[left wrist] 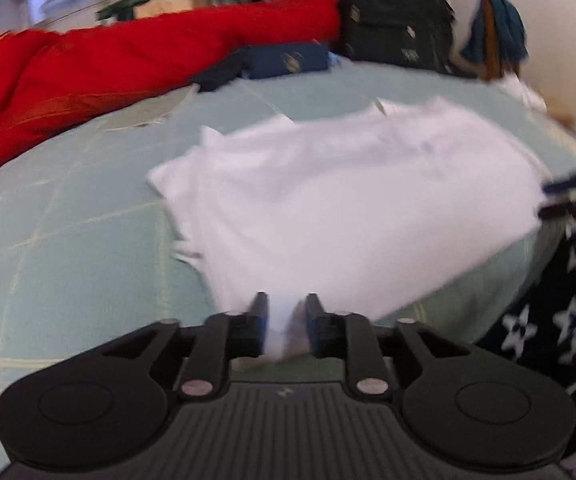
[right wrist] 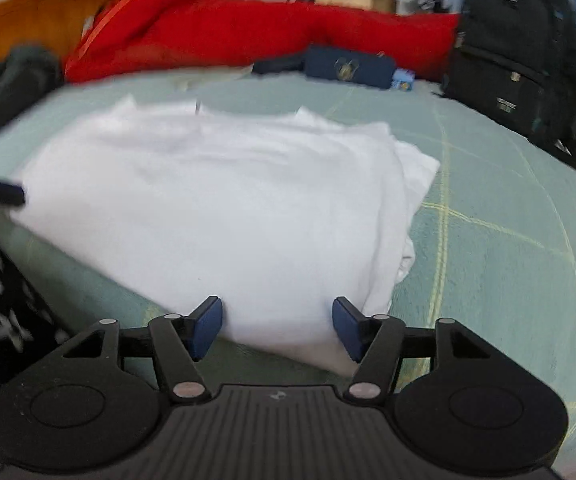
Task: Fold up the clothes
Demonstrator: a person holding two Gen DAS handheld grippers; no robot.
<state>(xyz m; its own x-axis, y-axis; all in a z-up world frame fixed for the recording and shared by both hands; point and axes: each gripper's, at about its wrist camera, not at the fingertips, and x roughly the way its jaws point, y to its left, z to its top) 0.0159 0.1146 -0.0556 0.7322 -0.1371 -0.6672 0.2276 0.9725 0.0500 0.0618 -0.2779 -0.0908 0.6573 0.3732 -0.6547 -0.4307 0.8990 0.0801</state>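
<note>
On the bed (right wrist: 508, 200), folded white garment (right wrist: 216, 200) lies crosswise.

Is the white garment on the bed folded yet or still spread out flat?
Folded. The white garment lies as a compact stack on the green bedspread, with layered edges showing along its right side.

A pale green checked bedspread (right wrist: 488, 208) covers the bed. Toward twelve o'clock lies a red blanket (right wrist: 248, 28) with a navy pouch (right wrist: 348, 66) before it. A black backpack (right wrist: 528, 60) stands at two o'clock.
</note>
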